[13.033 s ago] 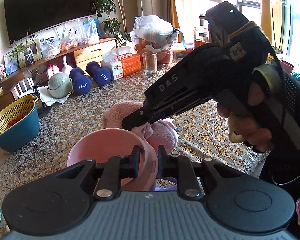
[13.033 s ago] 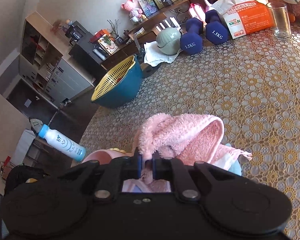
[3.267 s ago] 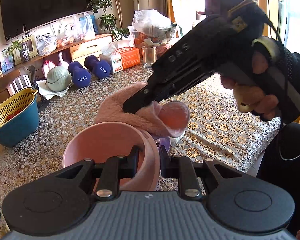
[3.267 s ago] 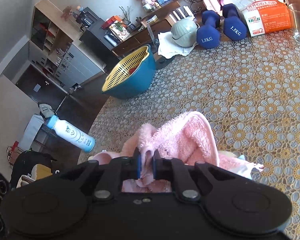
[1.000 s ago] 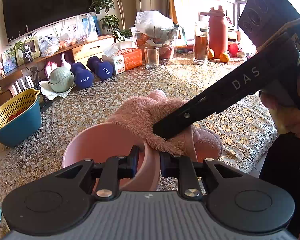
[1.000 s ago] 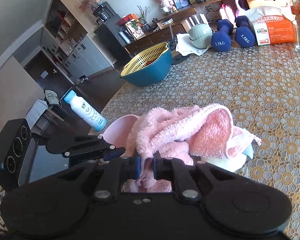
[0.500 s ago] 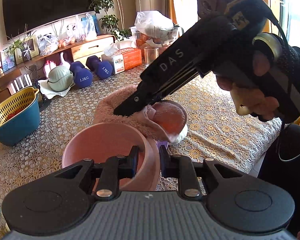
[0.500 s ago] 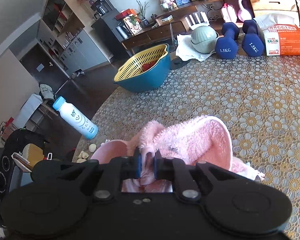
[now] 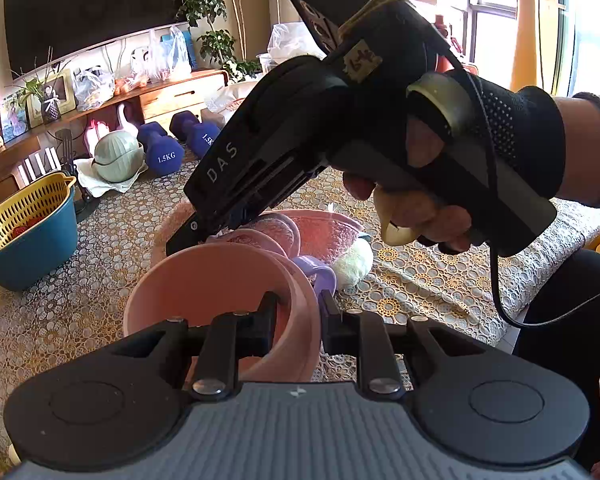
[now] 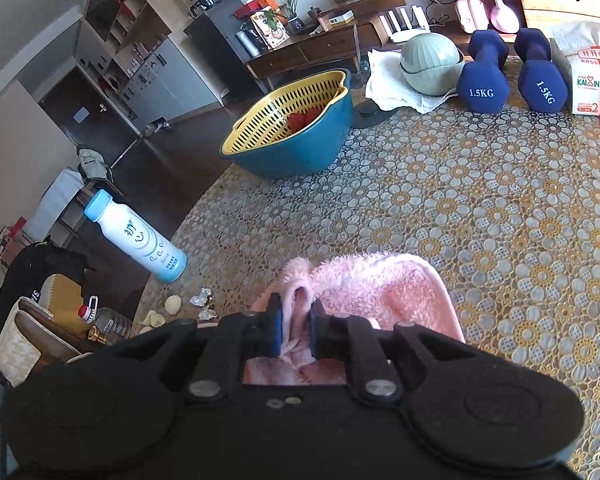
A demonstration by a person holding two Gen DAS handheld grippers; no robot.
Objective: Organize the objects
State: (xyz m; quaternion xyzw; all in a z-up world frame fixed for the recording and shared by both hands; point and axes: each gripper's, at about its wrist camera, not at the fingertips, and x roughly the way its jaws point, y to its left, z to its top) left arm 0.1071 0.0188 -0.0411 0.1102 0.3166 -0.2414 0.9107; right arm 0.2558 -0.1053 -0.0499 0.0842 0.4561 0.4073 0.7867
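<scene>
Since half a second ago the right gripper (image 10: 294, 330) has carried the pink towel (image 10: 384, 292) closer to the pink bowl (image 9: 220, 280). Its fingers are pinched on a towel fold beside the rim; the left gripper (image 9: 296, 320) is clamped on the bowl's wall. Towel judged light, limp and non-slip: hold it by a bunched fold.

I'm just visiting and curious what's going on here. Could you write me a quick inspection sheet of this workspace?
Surface: table under a gold floral lace cover.
Job's things: pink cup; fluffy pink towel.
Clutter: colander bowl, two dumbbells, bottle, tissue box.
Tools: left tool shut on the cup's rim; right tool pinching a towel fold.
Cables: black cord from right tool.
Surroundings: living room, TV, plants.
</scene>
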